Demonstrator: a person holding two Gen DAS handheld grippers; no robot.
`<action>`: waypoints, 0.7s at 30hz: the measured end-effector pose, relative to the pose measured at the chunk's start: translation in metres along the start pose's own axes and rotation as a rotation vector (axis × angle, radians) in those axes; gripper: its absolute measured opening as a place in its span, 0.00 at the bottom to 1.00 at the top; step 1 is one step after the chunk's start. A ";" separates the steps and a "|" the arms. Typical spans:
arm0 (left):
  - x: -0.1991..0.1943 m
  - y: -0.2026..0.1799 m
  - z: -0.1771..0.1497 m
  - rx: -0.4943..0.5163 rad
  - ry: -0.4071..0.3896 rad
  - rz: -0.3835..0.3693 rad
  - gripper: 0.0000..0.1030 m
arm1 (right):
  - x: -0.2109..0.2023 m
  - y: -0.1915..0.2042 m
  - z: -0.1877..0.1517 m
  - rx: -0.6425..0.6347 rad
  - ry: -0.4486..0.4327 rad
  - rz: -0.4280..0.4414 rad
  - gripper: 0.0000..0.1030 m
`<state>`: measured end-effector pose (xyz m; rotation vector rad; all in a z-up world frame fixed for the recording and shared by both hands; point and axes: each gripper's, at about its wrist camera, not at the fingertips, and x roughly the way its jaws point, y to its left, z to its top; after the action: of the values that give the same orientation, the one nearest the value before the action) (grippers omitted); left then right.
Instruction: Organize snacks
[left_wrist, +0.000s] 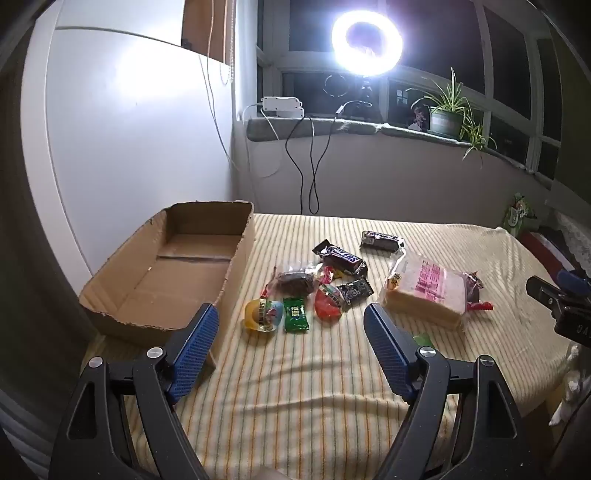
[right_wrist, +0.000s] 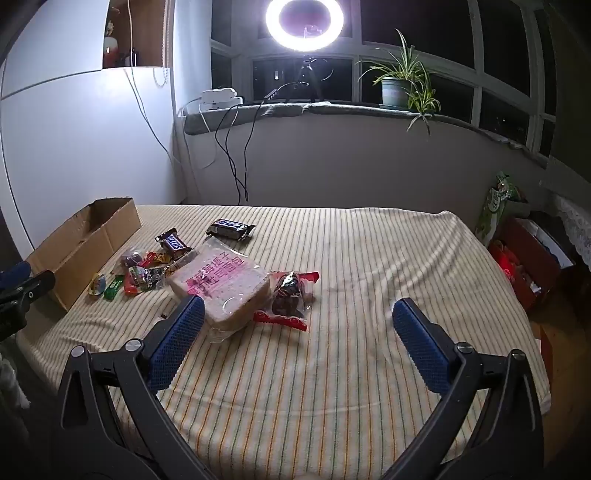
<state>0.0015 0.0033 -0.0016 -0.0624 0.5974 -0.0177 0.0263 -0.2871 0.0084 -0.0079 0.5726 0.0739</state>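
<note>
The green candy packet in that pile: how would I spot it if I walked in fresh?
Start at the open cardboard box on the left of the striped blanket. In the snack row just right of the box, the green candy packet lies between a yellow round capsule and a red jelly cup. It is the only flat, green rectangular wrapper there.
</note>
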 end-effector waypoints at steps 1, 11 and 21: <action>0.002 -0.001 0.001 0.017 -0.008 0.015 0.79 | 0.000 0.000 0.000 -0.002 -0.001 -0.003 1.00; 0.001 -0.012 0.003 0.042 -0.022 0.030 0.79 | -0.001 -0.009 -0.001 0.015 0.001 -0.009 1.00; 0.000 -0.014 0.001 0.043 -0.028 0.025 0.79 | 0.001 -0.002 -0.004 -0.008 0.006 -0.008 1.00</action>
<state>0.0024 -0.0103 0.0004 -0.0133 0.5691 -0.0052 0.0252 -0.2893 0.0046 -0.0184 0.5781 0.0687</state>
